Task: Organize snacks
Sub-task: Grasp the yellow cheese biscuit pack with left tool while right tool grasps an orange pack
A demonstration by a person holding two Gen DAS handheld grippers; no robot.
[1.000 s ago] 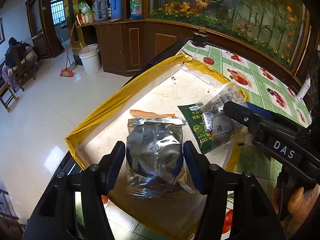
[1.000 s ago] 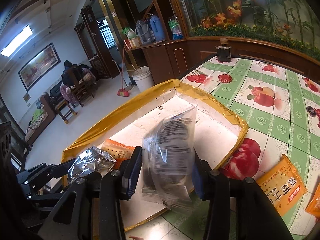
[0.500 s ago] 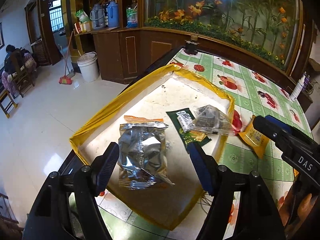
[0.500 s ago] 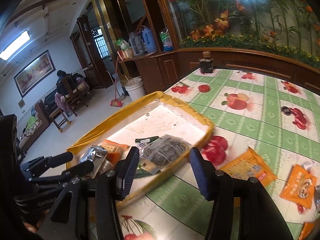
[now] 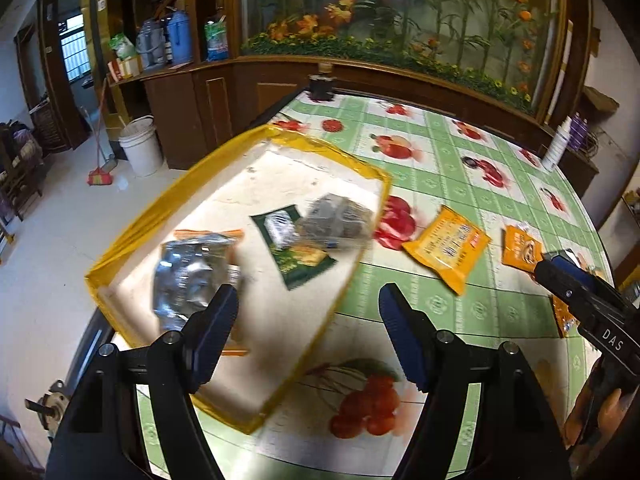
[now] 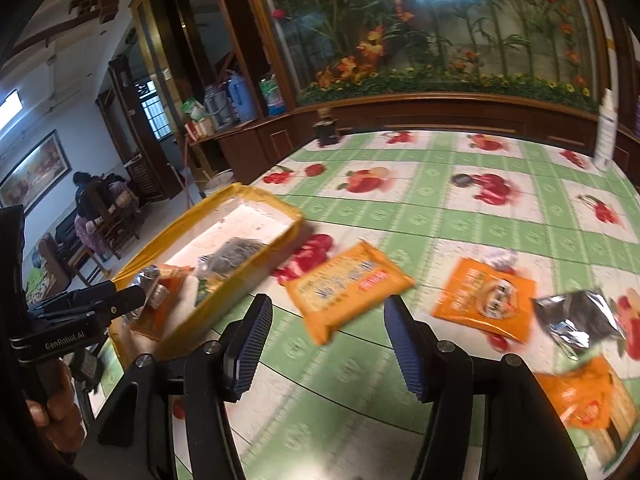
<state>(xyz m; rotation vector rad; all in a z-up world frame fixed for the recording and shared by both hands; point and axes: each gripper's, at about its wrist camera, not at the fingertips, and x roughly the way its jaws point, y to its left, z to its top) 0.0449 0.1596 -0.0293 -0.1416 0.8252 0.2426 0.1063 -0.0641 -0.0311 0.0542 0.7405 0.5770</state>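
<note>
A yellow-rimmed tray (image 5: 140, 220) (image 6: 256, 268) holds a silver packet (image 5: 188, 276), a green packet (image 5: 292, 252) and a clear bag of dark snacks (image 5: 336, 220). My left gripper (image 5: 308, 332) hangs open above the tray's near right edge, nothing between its fingers. On the tablecloth to the right lie a yellow packet (image 5: 448, 248) (image 6: 348, 288), an orange packet (image 6: 486, 300), a silver packet (image 6: 576, 316) and another orange packet (image 6: 584, 396). My right gripper (image 6: 328, 340) hovers over the cloth near the yellow packet, jaws opening and empty.
The table wears a green checked cloth with fruit prints (image 6: 440, 208). A dark jar (image 5: 320, 86) stands at its far edge and a white bottle (image 6: 606, 132) at the far right. A wooden cabinet and planted wall lie behind. A person sits far left (image 6: 86, 192).
Both grippers let go of their packets, which now lie in the tray. Both have pulled back and swung right; the right one now looks over the loose packets on the cloth.
</note>
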